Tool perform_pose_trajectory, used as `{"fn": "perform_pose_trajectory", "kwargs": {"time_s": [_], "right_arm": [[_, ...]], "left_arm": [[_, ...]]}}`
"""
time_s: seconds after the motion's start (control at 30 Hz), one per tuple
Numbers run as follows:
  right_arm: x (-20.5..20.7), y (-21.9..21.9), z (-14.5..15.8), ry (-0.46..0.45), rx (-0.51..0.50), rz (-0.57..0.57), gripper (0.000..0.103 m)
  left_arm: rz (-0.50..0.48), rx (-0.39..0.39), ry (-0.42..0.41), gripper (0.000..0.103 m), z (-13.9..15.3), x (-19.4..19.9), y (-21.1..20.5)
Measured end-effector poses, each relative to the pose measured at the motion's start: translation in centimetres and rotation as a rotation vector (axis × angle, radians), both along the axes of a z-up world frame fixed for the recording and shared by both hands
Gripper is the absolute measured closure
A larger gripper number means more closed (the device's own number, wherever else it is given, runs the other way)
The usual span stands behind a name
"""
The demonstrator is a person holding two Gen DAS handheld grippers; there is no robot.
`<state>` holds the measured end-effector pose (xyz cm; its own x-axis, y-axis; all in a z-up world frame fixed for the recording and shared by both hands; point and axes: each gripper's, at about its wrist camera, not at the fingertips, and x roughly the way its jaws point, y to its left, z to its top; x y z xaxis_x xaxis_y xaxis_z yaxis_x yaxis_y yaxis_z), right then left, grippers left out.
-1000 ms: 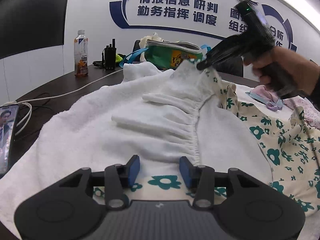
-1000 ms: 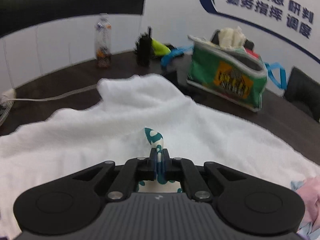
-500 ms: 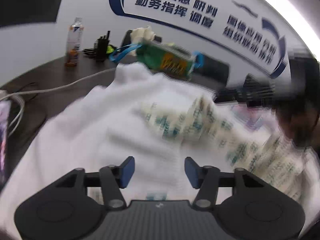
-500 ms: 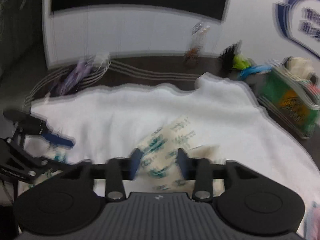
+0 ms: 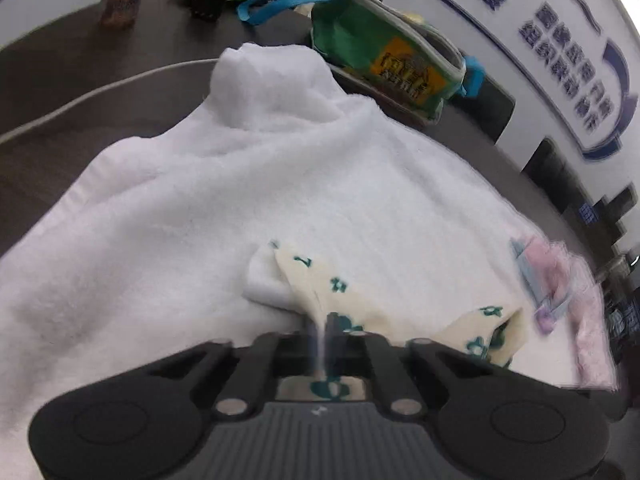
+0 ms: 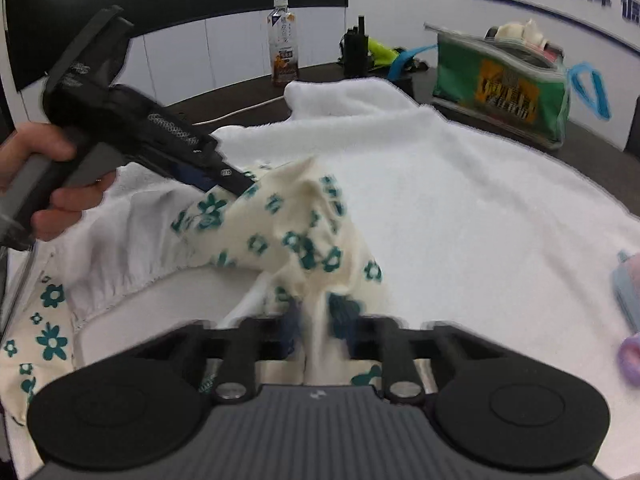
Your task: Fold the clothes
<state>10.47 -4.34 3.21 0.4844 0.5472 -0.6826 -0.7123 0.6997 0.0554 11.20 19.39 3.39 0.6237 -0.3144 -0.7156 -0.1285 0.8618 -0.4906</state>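
Both grippers' jaws, open before, now pinch one floral garment (image 6: pixel 296 216).

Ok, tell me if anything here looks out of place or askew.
The floral garment lies bunched and twisted on the white towel, not flat. Both hand-held grippers pinch its folds. Nothing looks spilled or damaged.

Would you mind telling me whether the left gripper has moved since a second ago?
Yes. The left gripper swung right, toward the green bag; its jaws just closed on the floral garment.
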Motion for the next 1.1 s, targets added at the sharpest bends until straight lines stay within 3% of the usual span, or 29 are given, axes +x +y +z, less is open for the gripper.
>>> {"fn": "perform_pose_trajectory", "kwargs": {"time_s": [0.03, 0.17, 0.23, 0.33, 0.37, 0.43, 0.47, 0.5, 0.53, 0.57, 0.63, 0.67, 0.7, 0.73, 0.83, 0.9, 1.0, 1.03, 1.1], "right_arm": [[-0.2, -0.2, 0.0, -0.004, 0.005, 0.000, 0.099], [-1.0, -1.6, 0.3, -0.021, 0.027, -0.036, 0.101], [-1.2, -1.8, 0.2, -0.026, 0.020, -0.050, 0.102], [-1.2, -1.0, -0.7, -0.048, -0.052, -0.074, 0.101], [-1.2, -0.7, -0.9, -0.054, -0.069, -0.085, 0.101], [-1.5, -0.5, -0.3, -0.078, -0.053, -0.097, 0.098], [-1.9, -0.5, 0.5, -0.100, -0.024, -0.088, 0.091], [-2.3, -0.5, 1.2, -0.123, 0.006, -0.079, 0.085], [-2.7, -0.4, 1.9, -0.144, 0.031, -0.067, 0.065], [-2.7, -0.2, 2.3, -0.153, 0.039, -0.051, 0.051], [-2.2, 0.8, 2.1, -0.141, 0.022, -0.021, 0.050], [-1.5, 1.3, 1.7, -0.119, 0.012, -0.011, 0.055], [-0.5, 1.8, 1.1, -0.078, 0.000, -0.007, 0.066], [0.5, 2.3, 0.5, -0.036, -0.012, -0.003, 0.100], [3.7, 0.8, -0.2, 0.064, 0.091, -0.121, 0.100], [5.9, -1.0, -0.5, 0.132, 0.175, -0.229, 0.100], [5.4, -1.2, -1.1, 0.112, 0.154, -0.218, 0.098], [4.7, -1.1, -1.1, 0.099, 0.158, -0.192, 0.096], [3.4, -0.9, -0.5, 0.060, 0.162, -0.167, 0.094]], "left_arm": [[0.029, -0.046, -0.035, 0.101, 0.0, -0.5, 0.8], [0.156, -0.136, -0.150, 0.101, 0.8, -2.9, 3.8], [0.186, -0.103, -0.184, 0.101, 1.0, -3.5, 3.9], [0.218, -0.043, -0.128, 0.096, -0.1, -2.8, 3.0], [0.232, -0.020, -0.109, 0.090, -0.4, -2.7, 2.8], [0.250, -0.050, -0.103, 0.078, -0.8, -3.1, 3.8], [0.265, -0.072, -0.102, 0.065, -0.7, -3.5, 4.2], [0.279, -0.092, -0.101, 0.059, -0.6, -3.9, 4.6], [0.281, -0.099, -0.115, 0.059, -0.2, -4.6, 4.9], [0.279, -0.105, -0.128, 0.059, 0.3, -5.3, 5.2], [0.197, -0.101, -0.162, 0.051, 1.5, -6.0, 4.1], [0.155, -0.095, -0.179, 0.043, 2.0, -6.3, 3.5], [0.113, -0.051, -0.194, 0.042, 2.4, -6.4, 2.4], [0.071, -0.007, -0.209, 0.042, 2.7, -6.4, 1.3], [-0.017, 0.120, -0.245, 0.045, 2.9, -6.1, -1.4], [-0.045, 0.155, -0.241, 0.045, 2.7, -5.7, -2.0], [-0.105, 0.184, -0.186, 0.049, 2.0, -4.1, -3.0], [-0.122, 0.198, -0.167, 0.055, 1.6, -3.4, -3.3], [-0.126, 0.214, -0.125, 0.094, 0.8, -2.0, -3.6]]}}
